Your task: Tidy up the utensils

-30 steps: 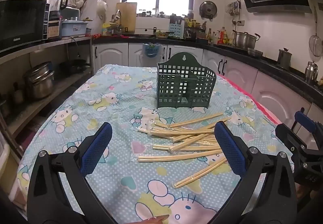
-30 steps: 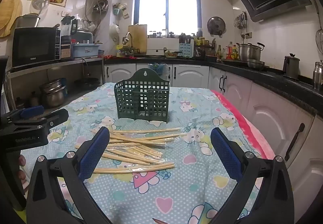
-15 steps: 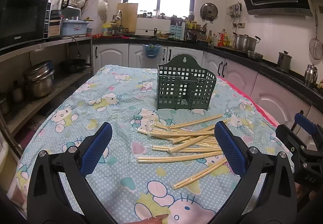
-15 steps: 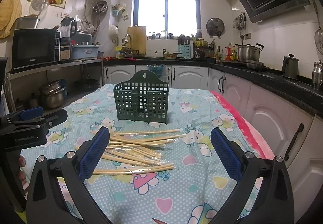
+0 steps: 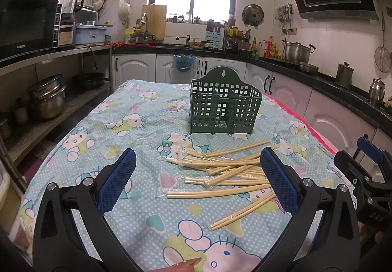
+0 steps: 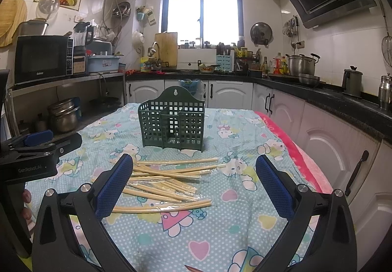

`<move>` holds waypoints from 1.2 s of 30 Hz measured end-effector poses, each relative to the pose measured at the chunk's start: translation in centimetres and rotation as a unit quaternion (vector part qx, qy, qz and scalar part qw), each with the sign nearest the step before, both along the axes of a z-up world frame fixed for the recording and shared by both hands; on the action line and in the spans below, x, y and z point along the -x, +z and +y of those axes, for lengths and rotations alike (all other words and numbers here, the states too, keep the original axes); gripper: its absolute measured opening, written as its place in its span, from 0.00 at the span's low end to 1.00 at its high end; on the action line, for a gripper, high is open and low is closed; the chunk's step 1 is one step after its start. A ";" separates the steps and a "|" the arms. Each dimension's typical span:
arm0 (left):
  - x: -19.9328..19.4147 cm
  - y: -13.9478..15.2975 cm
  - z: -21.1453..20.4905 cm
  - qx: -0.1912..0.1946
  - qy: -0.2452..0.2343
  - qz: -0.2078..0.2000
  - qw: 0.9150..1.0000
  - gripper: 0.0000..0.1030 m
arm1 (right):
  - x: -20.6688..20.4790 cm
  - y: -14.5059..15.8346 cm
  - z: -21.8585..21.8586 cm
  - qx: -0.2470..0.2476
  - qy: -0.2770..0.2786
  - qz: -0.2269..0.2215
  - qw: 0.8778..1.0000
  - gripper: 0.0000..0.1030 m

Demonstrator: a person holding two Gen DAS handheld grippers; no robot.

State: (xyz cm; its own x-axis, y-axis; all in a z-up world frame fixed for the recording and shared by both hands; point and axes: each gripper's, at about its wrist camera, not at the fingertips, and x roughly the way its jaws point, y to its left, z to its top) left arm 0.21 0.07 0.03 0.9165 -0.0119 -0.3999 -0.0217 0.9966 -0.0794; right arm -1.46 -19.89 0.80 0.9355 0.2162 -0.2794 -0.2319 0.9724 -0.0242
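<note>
hovering with fingers spread and empty, left gripper (image 5: pixel 196 181) and right gripper (image 6: pixel 194 180) face wrapped chopsticks (image 5: pixel 225 171) heaped on the tabletop (image 5: pixel 127 125) before the green holder (image 5: pixel 224 105). slick sleeves and crossed sticks risk a slipping, multi-pair grab.

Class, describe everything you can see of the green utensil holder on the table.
The green utensil holder looks like dark plastic, its walls a grid of square holes. A taller arched back carries a keyhole hanging slot, and dividers split it into compartments, all seemingly empty. It stands upright on the patterned tablecloth, beyond the wrapped chopsticks, touching none.
</note>
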 end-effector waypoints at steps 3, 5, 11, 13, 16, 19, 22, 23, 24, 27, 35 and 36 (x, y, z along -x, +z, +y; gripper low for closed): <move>-0.2 0.1 0.2 0.000 0.001 0.000 1.000 0.91 | 0.0 0.1 -0.1 0.000 0.001 0.000 1.000 0.94; -0.1 0.1 0.2 0.000 0.001 0.000 1.000 0.91 | 0.0 0.0 0.0 0.000 0.000 0.000 1.000 0.94; -0.1 0.2 0.2 0.001 0.001 -0.001 1.000 0.91 | 0.0 -0.1 0.2 0.001 0.001 0.002 1.000 0.94; -0.1 0.2 0.2 0.001 0.001 0.000 1.000 0.91 | -0.1 -0.2 0.4 0.003 0.003 0.002 1.000 0.94; 0.0 0.4 0.2 0.005 0.001 0.001 1.000 0.91 | -0.3 -0.3 0.6 0.009 0.009 0.002 1.000 0.94; -0.2 0.4 0.4 0.012 0.002 0.003 1.000 0.91 | -0.5 -0.3 0.9 0.013 0.015 0.000 1.000 0.94; -0.4 -0.1 0.8 0.017 0.001 0.009 1.000 0.91 | -0.8 -0.5 1.3 0.023 0.022 0.004 0.999 0.94; -0.4 -0.2 1.0 0.019 0.000 0.012 1.000 0.91 | -0.9 -0.6 1.5 0.026 0.025 0.007 0.999 0.94; -0.5 -0.3 1.3 0.022 0.000 0.014 1.000 0.91 | -1.0 -0.7 1.6 0.027 0.028 0.010 0.999 0.94; -0.7 -0.5 2.0 0.032 -0.001 0.022 0.999 0.91 | -1.6 -1.0 1.9 0.032 0.036 0.024 0.999 0.94; -1.6 -1.1 3.9 0.053 0.001 0.040 0.998 0.91 | -2.6 -1.4 2.9 0.040 0.069 0.048 0.996 0.94; -1.7 -1.1 4.2 0.058 -0.003 0.042 0.997 0.91 | -2.8 -1.5 3.0 0.041 0.072 0.052 0.995 0.94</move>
State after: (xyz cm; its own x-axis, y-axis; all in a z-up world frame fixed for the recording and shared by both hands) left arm 1.89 4.24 -1.08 0.8800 -0.0667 -0.4702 -0.0279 0.9811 -0.1914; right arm 1.31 -16.93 -0.70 0.8620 0.3179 -0.3949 -0.3739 0.9247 -0.0718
